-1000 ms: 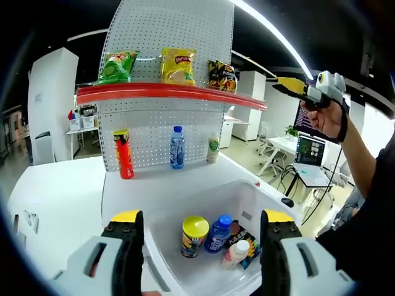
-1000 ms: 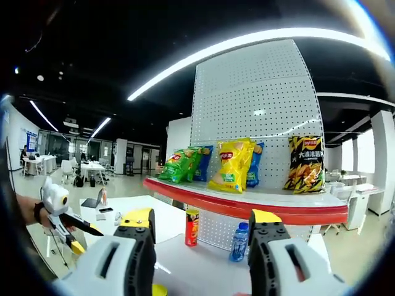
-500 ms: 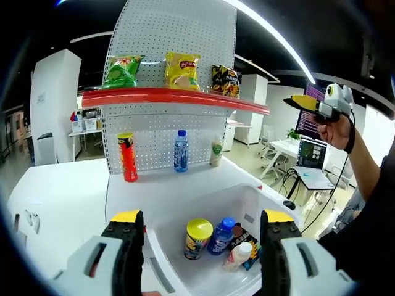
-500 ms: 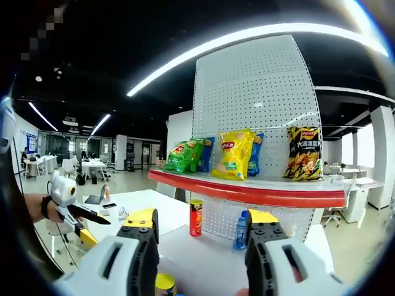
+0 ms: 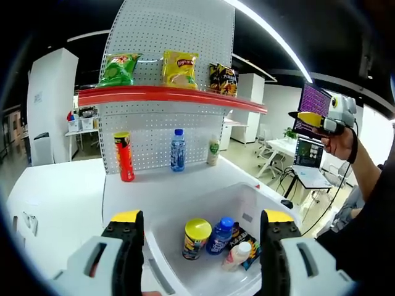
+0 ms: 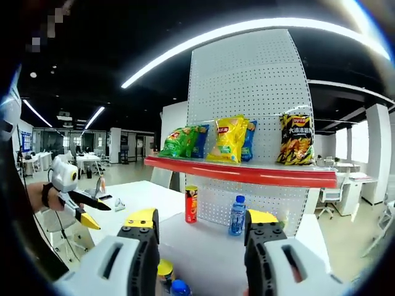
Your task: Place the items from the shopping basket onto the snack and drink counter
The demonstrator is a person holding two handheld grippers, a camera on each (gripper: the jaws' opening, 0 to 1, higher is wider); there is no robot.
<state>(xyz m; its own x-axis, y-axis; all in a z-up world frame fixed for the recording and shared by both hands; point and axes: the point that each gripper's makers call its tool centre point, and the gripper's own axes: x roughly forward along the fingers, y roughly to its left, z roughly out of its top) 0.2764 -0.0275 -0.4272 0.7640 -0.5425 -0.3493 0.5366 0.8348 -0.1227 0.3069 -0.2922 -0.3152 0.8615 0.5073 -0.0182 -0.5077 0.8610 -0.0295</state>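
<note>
A white shopping basket sits below me, holding a yellow-lidded can, a blue-capped bottle, a white bottle and a dark snack packet. My left gripper hovers above the basket, open and holding nothing. A hand holds my right gripper high at the right, away from the basket. In the right gripper view, the right gripper is open and holds nothing. The can's lid and a blue cap show between its jaws. The left gripper is at the left.
The white counter behind the basket carries a red tube, a water bottle and a pale cup. A red shelf on the pegboard holds chip bags. Desks and a laptop stand at the right.
The right gripper has sunk and drifted right in the left gripper view. Its own view now looks lower, bringing the can lid and blue cap in. The left gripper has hardly moved.
</note>
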